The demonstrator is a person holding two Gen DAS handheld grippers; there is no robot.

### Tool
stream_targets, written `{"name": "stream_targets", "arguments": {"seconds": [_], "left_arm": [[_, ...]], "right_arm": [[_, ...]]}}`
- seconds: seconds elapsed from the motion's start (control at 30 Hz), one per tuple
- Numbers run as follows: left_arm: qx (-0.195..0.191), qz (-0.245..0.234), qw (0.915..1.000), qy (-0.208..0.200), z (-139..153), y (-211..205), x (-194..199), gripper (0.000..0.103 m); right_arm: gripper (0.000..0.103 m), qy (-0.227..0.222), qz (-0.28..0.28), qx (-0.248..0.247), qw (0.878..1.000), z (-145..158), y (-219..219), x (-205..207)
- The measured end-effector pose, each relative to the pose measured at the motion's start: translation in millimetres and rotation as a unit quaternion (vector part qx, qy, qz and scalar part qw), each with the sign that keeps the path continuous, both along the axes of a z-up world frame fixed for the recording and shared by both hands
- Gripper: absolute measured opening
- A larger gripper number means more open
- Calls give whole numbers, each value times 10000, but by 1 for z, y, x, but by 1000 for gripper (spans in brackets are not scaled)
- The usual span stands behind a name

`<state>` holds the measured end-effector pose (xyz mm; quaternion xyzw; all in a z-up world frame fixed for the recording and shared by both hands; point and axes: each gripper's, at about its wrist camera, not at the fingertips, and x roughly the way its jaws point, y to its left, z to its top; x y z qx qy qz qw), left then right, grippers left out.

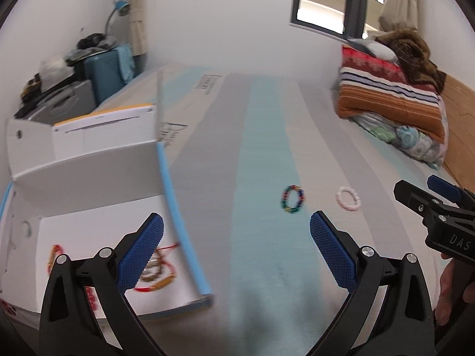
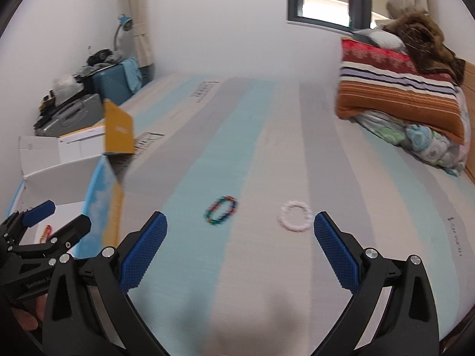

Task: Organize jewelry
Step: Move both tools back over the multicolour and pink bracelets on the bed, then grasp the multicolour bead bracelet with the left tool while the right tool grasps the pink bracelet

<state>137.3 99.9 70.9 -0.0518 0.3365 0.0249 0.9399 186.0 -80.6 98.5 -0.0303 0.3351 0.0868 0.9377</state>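
A multicoloured bead bracelet point(image 1: 292, 199) and a pale pink bead bracelet point(image 1: 348, 198) lie apart on the striped bed sheet; both also show in the right wrist view, the multicoloured bracelet point(image 2: 221, 210) and the pink bracelet point(image 2: 294, 216). An open white box point(image 1: 98, 216) at the left holds several red and gold bracelets point(image 1: 154, 273). My left gripper point(image 1: 237, 241) is open and empty, its left finger over the box. My right gripper point(image 2: 240, 237) is open and empty, just short of the two bracelets. Each gripper shows in the other's view, the right gripper point(image 1: 427, 192) and the left gripper point(image 2: 56, 216).
Folded striped blankets and pillows point(image 1: 392, 101) are stacked at the far right of the bed. The box's raised flap point(image 2: 118, 132) stands at the left. Suitcases and clutter point(image 1: 74, 83) sit beyond the bed's left edge, by a blue lamp point(image 1: 120, 7).
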Motion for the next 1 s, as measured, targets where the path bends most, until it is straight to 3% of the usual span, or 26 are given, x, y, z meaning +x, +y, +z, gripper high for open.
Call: {"name": "stream_targets", "arguments": {"seconds": [0.27, 0.63, 1.0], "left_arm": [[130, -260, 9990, 346, -28, -50, 40, 97], [235, -388, 9958, 797, -78, -76, 119, 97], [238, -368, 9933, 1069, -136, -79, 184, 96]], "right_arm": [[95, 429, -416, -124, 9981, -26, -64, 31], [95, 1049, -643, -181, 9922, -77, -94, 112], [78, 1628, -614, -227, 9845, -157, -97, 178]]}}
